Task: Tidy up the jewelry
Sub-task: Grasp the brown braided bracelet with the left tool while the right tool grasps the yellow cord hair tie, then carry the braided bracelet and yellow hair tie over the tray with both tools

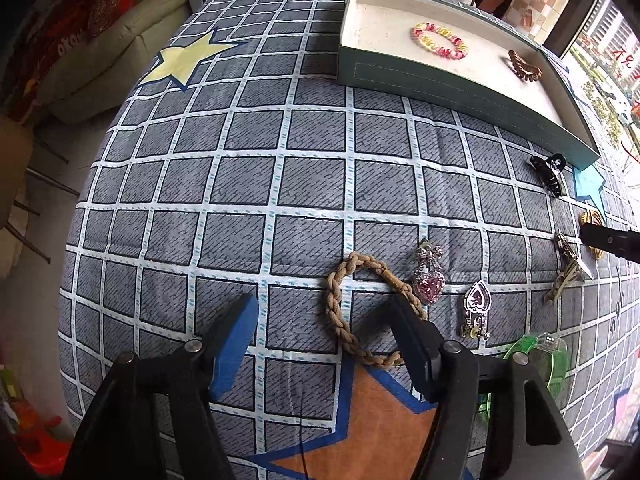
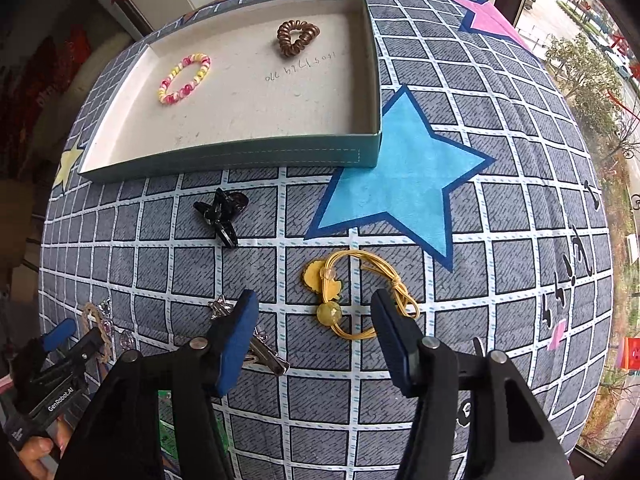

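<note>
A tan braided hair tie point(image 1: 340, 312) lies on the grid-patterned cloth between the fingers of my left gripper point(image 1: 324, 316). The right finger overlaps the tie's right side, the blue left pad stands apart from it, and the gripper is open. A yellow elastic hair tie point(image 2: 329, 313) with a bead lies between the fingers of my right gripper point(image 2: 314, 308). That gripper is also open, with its right finger over the tie's knotted end. The teal open box point(image 2: 240, 160) farther back holds a pink-yellow bracelet point(image 2: 184, 78) and a brown coil tie point(image 2: 298, 38).
On the cloth lie a pink heart brooch point(image 1: 429, 286), a silver heart earring point(image 1: 478, 300), a star hair clip point(image 1: 568, 268), a black claw clip point(image 2: 220, 212) and a green clip point(image 1: 540, 356). A sofa point(image 1: 120, 60) stands left of the table.
</note>
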A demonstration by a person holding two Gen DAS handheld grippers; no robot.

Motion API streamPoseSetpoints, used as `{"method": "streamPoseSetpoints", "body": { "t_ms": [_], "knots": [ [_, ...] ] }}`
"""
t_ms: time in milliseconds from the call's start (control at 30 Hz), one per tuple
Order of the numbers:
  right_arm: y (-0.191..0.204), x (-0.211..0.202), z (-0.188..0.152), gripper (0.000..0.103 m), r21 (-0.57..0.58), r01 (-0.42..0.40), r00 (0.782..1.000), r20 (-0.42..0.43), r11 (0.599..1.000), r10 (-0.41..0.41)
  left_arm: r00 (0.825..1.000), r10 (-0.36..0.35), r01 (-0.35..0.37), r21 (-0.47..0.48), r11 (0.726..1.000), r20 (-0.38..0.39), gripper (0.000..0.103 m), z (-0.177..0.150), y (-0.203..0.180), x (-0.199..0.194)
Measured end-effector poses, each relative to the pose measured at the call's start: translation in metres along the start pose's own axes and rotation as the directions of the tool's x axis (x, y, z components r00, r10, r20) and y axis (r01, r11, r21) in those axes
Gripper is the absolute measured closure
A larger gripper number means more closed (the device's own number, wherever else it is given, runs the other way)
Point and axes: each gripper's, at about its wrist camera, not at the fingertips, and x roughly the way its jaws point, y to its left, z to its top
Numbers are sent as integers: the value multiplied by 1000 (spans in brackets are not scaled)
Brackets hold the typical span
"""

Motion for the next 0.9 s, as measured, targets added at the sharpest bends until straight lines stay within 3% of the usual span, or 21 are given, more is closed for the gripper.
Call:
{"method": "streamPoseSetpoints", "body": {
  "t_ms": [100,200,267,333,367,567,900],
  "knots": [
    [6,5,1,51,-26,41,999,9,999,-41,1000,-12,12,24,1000,9,36,2,-10,-1],
    [12,7,2,55,-47,78,997,16,996,-77,999,-26,25,67,997,22,61,3,-22,-3],
    [14,7,2,70,-60,106,994,20,993,-105,999,-36,34,94,995,19,84,6,-38,-1],
    [14,6,1,87,-58,112,994,19,992,-111,998,-67,65,87,994,14,84,10,-45,2],
    [12,4,0,89,-51,105,994,17,993,-104,996,-91,90,74,993,13,84,12,-47,2],
    [-10,-5,-2,89,15,-2,1000,30,1000,1,984,-171,170,30,985,42,84,23,-41,-13],
    [-20,-48,5,89,63,-136,987,99,989,130,962,-239,234,55,971,129,84,45,-24,-54]
  ]
}}
